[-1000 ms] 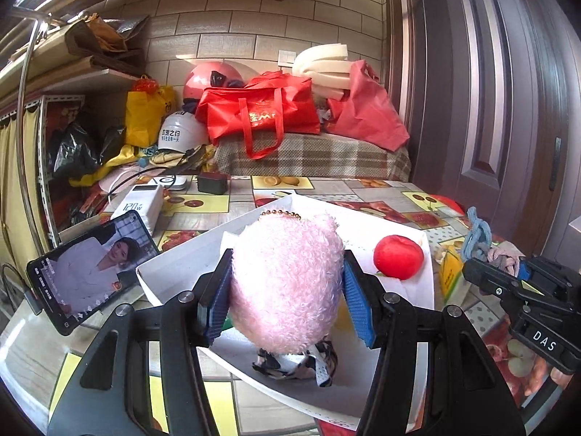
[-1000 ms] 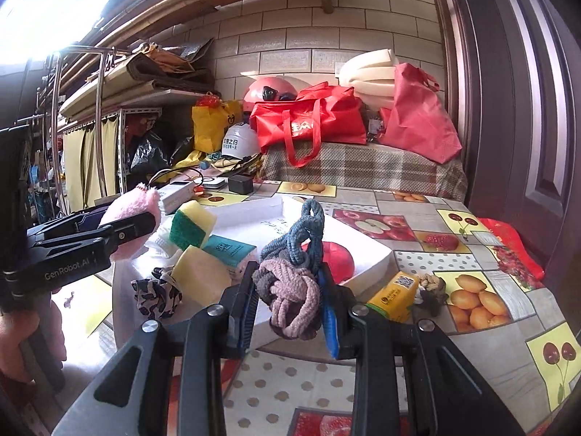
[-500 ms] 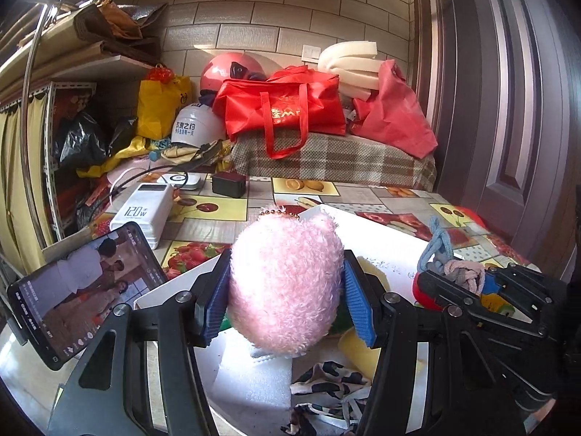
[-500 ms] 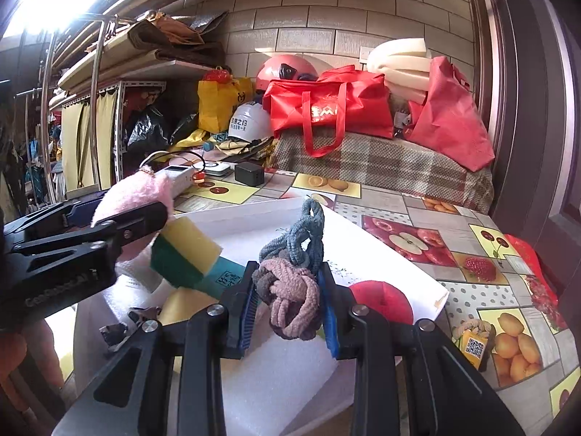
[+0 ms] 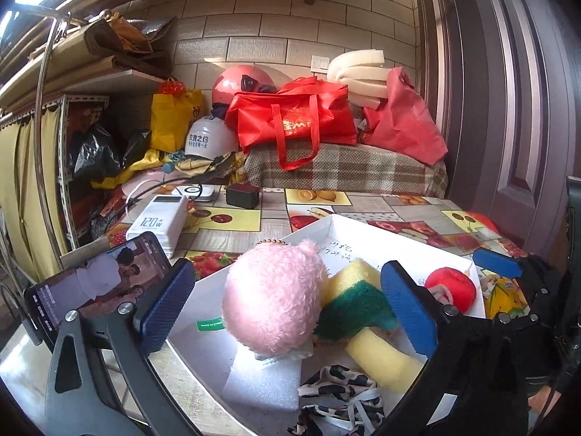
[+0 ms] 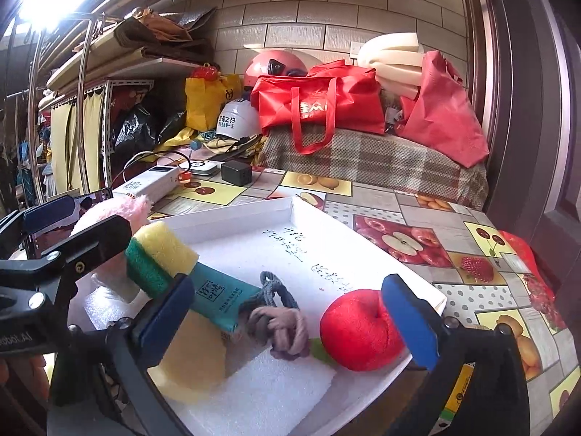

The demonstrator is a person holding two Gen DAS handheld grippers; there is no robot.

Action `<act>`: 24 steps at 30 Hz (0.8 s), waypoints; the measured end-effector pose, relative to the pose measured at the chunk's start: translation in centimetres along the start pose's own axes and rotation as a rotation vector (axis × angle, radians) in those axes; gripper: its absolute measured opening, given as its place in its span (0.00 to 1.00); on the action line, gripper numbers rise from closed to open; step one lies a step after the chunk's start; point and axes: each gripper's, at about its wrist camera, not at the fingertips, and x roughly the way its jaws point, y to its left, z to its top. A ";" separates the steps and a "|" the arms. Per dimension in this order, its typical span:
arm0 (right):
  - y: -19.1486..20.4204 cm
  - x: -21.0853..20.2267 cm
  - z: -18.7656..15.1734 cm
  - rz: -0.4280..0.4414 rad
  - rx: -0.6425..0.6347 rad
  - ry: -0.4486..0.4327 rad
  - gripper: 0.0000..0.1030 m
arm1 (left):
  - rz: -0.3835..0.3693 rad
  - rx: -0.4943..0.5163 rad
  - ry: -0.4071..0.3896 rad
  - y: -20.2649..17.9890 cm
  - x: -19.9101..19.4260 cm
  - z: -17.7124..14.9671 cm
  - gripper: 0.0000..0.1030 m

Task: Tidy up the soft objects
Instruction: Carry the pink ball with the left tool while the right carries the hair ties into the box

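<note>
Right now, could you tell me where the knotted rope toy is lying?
In the right wrist view the knotted rope toy lies inside the white tray, low and central, between the teal packet on its left and the red plush apple on its right.

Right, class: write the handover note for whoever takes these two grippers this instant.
Left gripper: jaws opening, pads clear of the pink plush, which sits in the white tray.
Right gripper: jaws opening, knotted rope lying free in the tray.
Also in the tray: red plush apple, yellow-green sponge, leopard scrunchie.
Done: plush and rope delivered.
Left: back both grippers out; check the table for leftover soft items.
</note>
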 end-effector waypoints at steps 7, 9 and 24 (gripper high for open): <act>-0.3 -0.2 0.1 -0.018 0.015 -0.024 1.00 | 0.012 0.041 -0.021 -0.9 -0.5 0.0 1.00; -0.4 -0.3 0.1 -0.022 0.022 -0.030 1.00 | 0.012 0.030 -0.021 -0.9 -0.6 0.0 1.00; -0.9 -2.3 -0.3 -0.070 0.052 -0.093 1.00 | 0.033 -0.010 -0.043 -0.8 -2.2 -0.3 1.00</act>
